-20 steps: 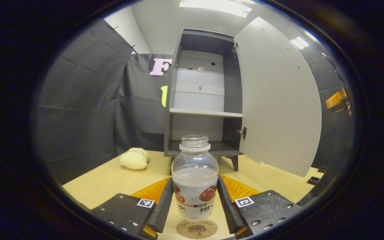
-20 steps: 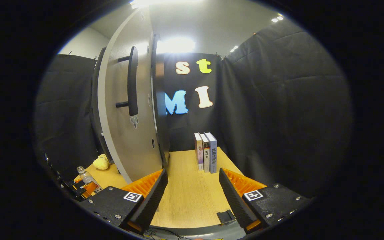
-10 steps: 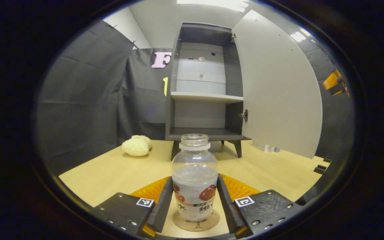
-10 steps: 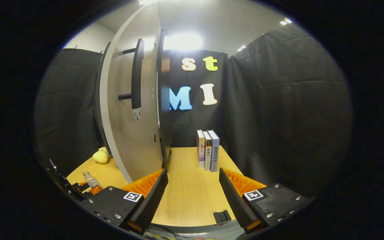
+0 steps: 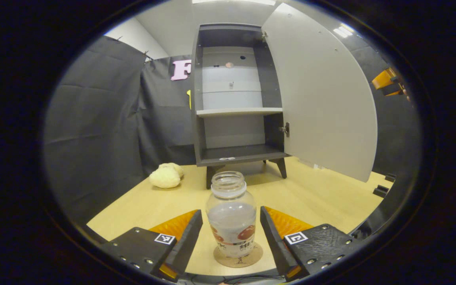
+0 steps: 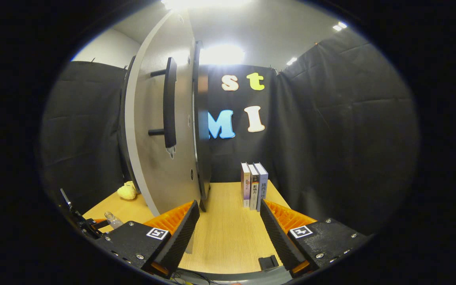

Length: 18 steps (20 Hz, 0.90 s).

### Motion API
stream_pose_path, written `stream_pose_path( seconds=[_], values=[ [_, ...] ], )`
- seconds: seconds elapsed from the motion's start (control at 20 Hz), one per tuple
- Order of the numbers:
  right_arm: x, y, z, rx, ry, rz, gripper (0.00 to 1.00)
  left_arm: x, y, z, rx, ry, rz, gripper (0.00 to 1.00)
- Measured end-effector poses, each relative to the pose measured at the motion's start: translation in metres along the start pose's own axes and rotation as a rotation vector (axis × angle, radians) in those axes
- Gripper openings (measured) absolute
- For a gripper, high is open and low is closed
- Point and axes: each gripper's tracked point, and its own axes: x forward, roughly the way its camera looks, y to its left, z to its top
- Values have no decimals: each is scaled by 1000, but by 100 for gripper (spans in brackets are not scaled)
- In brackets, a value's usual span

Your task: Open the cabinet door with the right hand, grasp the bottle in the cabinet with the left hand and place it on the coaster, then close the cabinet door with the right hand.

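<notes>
Released, left tool (image 5: 231, 237) straddles bottle (image 5: 231, 221).

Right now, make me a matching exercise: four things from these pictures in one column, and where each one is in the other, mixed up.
1. bottle
2. cabinet door
3. books
4. left gripper

a. swung open
b. standing on the coaster
c. open, fingers either side of the bottle
d. upright on the table, by the cloth wall

Pairs: 1-b, 2-a, 3-d, 4-c
</notes>
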Motion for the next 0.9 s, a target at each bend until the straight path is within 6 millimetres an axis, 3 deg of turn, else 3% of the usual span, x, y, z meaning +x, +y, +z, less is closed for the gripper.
stream_pose_path(
  seconds=[0.05, 0.15, 0.2, 0.3, 0.45, 0.65, 0.7, 0.8, 0.9],
  values=[
    [1, -2, 10, 4, -18, -2, 95, -5, 0, 14, -3, -10, 0, 84],
    [1, -6, 30, 20, -58, -7, 97, -20, 4, 46, -14, -36, 7, 88],
    [1, -9, 41, 28, -80, -19, 93, -26, 7, 62, -24, -52, 11, 88],
    [-1, -11, 58, 43, -111, -49, 95, -35, 18, 92, -33, -69, 28, 84],
    [-3, 0, 83, 36, -151, -67, 92, -49, 47, 130, -62, -90, 89, 87],
    [-7, -8, 116, -21, -229, -215, 95, -65, 93, 176, -102, -129, 134, 84],
    [-8, -6, 119, -24, -238, -250, 95, -67, 106, 184, -100, -140, 143, 88],
    [-5, 6, 123, -30, -238, -271, 94, -74, 131, 200, -87, -166, 162, 84],
    [-2, 13, 125, -37, -231, -288, 95, -78, 152, 207, -86, -182, 178, 87]
  ],
)
